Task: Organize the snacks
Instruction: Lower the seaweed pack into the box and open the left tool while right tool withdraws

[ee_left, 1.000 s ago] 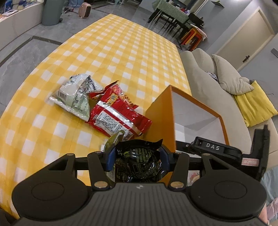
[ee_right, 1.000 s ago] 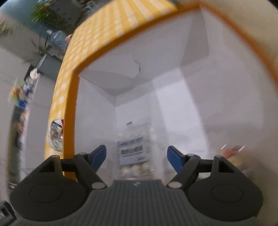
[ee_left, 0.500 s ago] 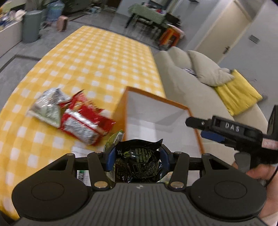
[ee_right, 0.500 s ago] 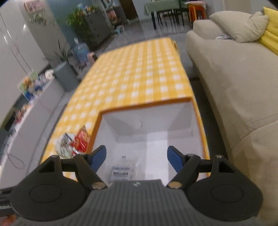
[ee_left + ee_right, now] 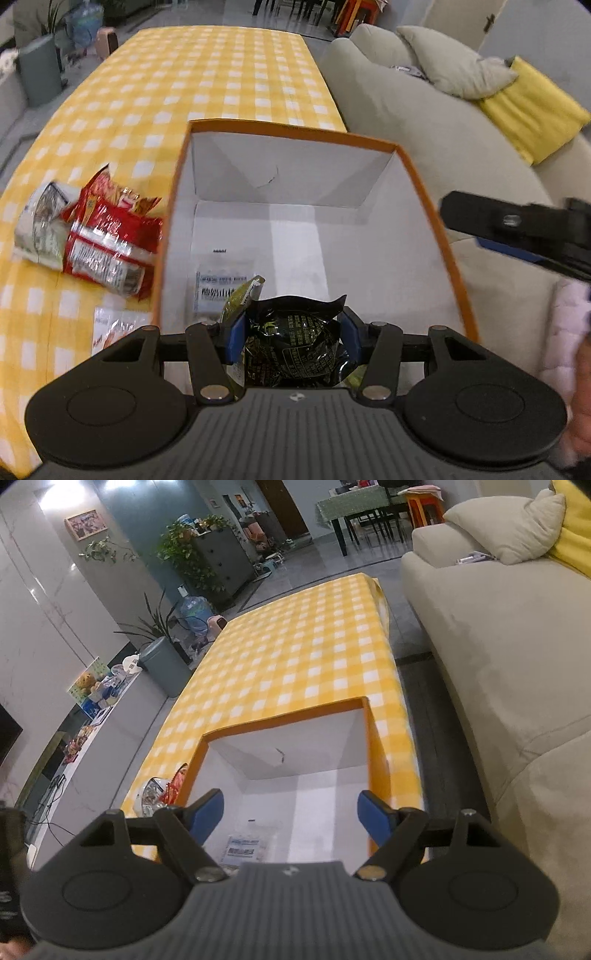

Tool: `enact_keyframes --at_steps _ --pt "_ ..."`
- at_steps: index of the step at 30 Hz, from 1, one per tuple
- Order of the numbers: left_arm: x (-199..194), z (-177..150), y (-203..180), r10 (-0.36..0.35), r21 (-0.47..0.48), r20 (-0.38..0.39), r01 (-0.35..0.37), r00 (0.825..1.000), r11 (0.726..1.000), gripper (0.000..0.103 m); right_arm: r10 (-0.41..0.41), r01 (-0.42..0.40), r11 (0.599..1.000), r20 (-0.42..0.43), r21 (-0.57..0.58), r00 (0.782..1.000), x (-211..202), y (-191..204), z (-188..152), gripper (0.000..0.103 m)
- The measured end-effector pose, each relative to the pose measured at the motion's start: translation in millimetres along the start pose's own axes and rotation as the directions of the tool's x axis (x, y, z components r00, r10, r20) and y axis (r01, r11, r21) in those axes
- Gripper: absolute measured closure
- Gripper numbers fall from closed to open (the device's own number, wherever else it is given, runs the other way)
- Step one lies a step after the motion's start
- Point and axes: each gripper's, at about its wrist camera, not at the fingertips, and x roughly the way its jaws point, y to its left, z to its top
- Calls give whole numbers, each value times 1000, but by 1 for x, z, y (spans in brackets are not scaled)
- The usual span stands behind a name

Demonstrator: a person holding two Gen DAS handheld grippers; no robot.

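One clear packet (image 5: pixel 225 284) lies in the box (image 5: pixel 291 133); the left gripper (image 5: pixel 291 332) grips a black packet above it, the right gripper (image 5: pixel 291 818) gapes empty, and two packets (image 5: pixel 92 236) wait on the worktop (image 5: pixel 221 74).

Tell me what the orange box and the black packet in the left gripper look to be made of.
Orange box: likely cardboard, matte orange outside, plain white inside; folded flap creases show on its far wall.
Black packet: probably plastic or foil film, glossy; it crinkles and glints between the left gripper pads.
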Motion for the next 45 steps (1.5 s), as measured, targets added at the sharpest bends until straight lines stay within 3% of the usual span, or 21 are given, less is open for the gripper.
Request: enact_keyframes --at_steps 2,6,10,12,17,21,34,45 --pt "11 1 -5 21 -5 -22 -22 1000 1000 44 23 -23 1000 7 -17 1000 -1 -8 -3 25" --pt "29 4 -10 -10 -31 -54 9 999 999 44 39 -39 999 19 31 999 -9 -32 -7 25" --pt "50 3 -16 -5 -24 -88 2 996 1000 43 -30 29 995 7 100 1000 -9 -56 -10 25" --pt "57 4 -21 2 14 -107 0 994 1000 41 -56 56 991 -8 120 998 -8 -64 -11 25" --pt "55 -2 -32 43 83 -68 -37 997 996 25 -62 64 983 -19 173 998 -1 -78 -13 25" --pt "44 -6 -39 85 140 -26 -80 996 987 12 -59 62 981 -20 183 998 3 -79 -11 25" --pt "15 -4 -40 71 131 -65 -62 995 990 12 -56 58 986 -14 158 998 3 -72 -8 25" --pt "-45 -15 -36 48 171 -27 -43 998 984 12 -33 34 992 -8 118 999 3 -41 -6 25"
